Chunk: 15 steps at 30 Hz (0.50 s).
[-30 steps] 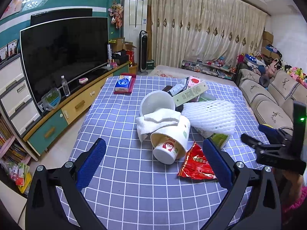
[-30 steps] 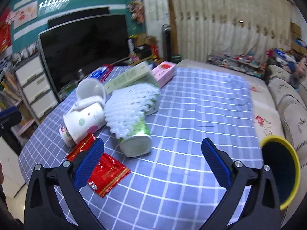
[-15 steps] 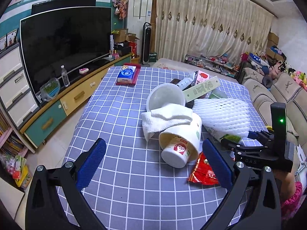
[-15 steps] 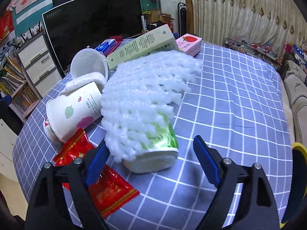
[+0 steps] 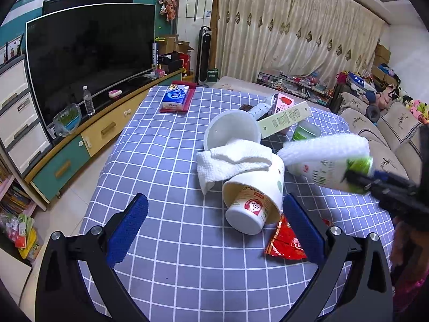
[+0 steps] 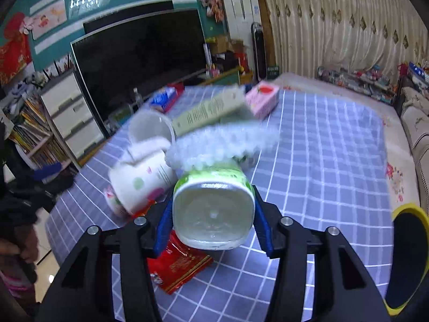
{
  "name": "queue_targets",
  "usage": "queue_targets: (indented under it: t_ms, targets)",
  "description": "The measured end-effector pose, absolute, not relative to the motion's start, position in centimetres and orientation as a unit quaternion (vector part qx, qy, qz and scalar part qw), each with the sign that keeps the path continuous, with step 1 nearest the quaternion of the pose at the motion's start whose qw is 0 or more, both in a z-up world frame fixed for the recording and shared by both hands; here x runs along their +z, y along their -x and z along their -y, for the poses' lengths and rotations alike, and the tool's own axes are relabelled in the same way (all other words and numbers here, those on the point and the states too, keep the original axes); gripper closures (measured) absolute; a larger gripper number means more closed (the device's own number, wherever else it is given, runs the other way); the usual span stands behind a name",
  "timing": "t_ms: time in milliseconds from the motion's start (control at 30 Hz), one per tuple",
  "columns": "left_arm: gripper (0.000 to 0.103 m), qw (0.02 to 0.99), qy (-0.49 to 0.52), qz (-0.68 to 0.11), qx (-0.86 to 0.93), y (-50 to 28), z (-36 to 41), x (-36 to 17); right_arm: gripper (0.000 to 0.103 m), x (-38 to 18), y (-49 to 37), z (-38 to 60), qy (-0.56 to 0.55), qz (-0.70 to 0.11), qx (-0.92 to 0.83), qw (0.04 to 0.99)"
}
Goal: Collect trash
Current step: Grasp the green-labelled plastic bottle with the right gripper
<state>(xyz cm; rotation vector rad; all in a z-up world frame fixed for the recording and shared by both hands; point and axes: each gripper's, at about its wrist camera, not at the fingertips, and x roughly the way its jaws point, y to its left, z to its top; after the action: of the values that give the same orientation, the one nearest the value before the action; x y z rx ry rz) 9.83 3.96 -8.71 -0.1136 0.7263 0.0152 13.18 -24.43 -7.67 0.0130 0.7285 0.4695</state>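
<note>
My right gripper has its jaws closing, and both blue pads press the sides of a green and white plastic cup. The cup is lifted off the checked tablecloth, with a white foam net draped over it. In the left wrist view the same cup and foam net hang at the right, held by the right gripper. My left gripper is open above the cloth, just short of a tipped paper cup. A small yoghurt pot sits inside that cup and a white tissue lies over it. A red wrapper lies beside it.
A white bowl, a long green box, a pink box and a blue tissue pack lie farther back. A yellow-rimmed bin stands off the table's right edge. TV cabinet left, sofa right.
My right gripper moved in around the green and white cup, closed on it and raised it with the foam net on top. My left gripper came slightly closer to the paper cup.
</note>
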Motion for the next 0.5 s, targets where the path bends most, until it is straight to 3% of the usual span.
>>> queue_targets:
  t_ms: [500]
  targets:
    - [0.004,0.936,0.051,-0.349,-0.002,-8.8,-3.2,-8.3,0.053,-3.8,-9.3,26.5,-0.026,-0.315,0.23,0.92]
